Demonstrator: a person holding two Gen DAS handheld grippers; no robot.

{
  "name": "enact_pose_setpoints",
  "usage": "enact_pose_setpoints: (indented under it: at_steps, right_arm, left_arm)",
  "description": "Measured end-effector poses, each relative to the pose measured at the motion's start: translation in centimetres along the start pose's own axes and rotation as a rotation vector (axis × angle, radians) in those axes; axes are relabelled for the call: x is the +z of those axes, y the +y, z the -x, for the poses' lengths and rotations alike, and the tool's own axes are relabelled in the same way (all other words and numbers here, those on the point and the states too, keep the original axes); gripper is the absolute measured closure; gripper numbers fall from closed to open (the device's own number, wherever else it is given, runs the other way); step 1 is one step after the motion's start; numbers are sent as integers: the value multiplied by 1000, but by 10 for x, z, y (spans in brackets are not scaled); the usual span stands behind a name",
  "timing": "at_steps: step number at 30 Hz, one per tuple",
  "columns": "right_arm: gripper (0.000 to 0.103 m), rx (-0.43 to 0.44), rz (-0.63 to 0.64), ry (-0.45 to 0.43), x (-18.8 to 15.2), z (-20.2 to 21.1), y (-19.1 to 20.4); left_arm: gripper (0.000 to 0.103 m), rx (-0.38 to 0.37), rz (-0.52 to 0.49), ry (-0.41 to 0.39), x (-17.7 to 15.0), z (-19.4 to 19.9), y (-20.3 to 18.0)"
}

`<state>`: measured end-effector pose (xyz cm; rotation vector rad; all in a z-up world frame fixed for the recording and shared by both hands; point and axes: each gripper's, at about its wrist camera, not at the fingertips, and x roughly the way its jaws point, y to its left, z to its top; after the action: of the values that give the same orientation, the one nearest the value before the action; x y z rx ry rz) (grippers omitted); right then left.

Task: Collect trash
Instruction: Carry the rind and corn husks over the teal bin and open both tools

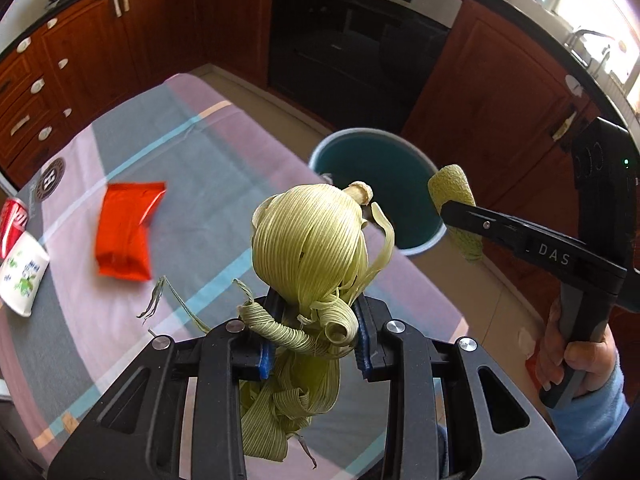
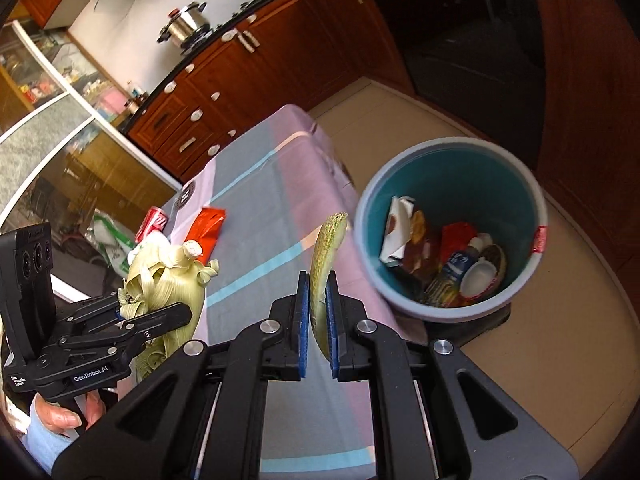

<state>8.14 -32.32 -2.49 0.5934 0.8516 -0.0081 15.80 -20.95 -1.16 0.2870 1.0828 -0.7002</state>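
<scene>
The left claw (image 1: 316, 332) pinches a bundle of corn husks (image 1: 310, 240), its blue pads pressed into the curled leaves on both sides. The pale green ball of husk rises beyond the fingers with a stubby stalk end at its far tip, and loose strips hang below the claw. The right claw (image 2: 318, 320) is pressed together on a thin melon rind (image 2: 326, 256), which stands on edge between the blue pads and curves up and away past the fingertips. A hand (image 1: 576, 360) in a light blue sleeve grips the right claw's handle at the right of the left wrist view.

Both claws hang above a counter (image 1: 208, 168) covered with a cloth of grey, pink and light blue bands. On the cloth to the left lies an orange snack packet (image 1: 126, 230), flat and well apart from the claws. Farther left, at the counter's edge, a red can (image 1: 14, 220) lies beside a white carton with green print (image 1: 22, 276), the two touching or nearly so.

Beyond the counter's far right corner a round bin (image 2: 452, 308) stands on the tiled floor, teal inside with a pale rim. In it lie wrappers, a small bottle and half a coconut shell. Dark wooden cupboards and a black oven line the far wall, and a steel pot (image 2: 188, 26) sits on the stove at the far left.
</scene>
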Motion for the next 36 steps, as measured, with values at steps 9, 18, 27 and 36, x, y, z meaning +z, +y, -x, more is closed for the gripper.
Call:
enact_pose_setpoints:
  at_steps: [9, 18, 27, 36]
  right_arm:
    - [95, -98, -87, -34, 25, 12, -80]
    - [95, -129, -117, 11, 33, -6, -106]
    - [92, -157, -128, 45, 41, -24, -118]
    - [33, -191, -172, 12, 44, -22, -115]
  left_arm:
    - [71, -36, -112, 41, 63, -61, -72]
    - [71, -99, -108, 79, 90, -111, -91]
    - [64, -123, -62, 105, 96, -140, -84]
    - [17, -125, 38, 52, 94, -118, -64]
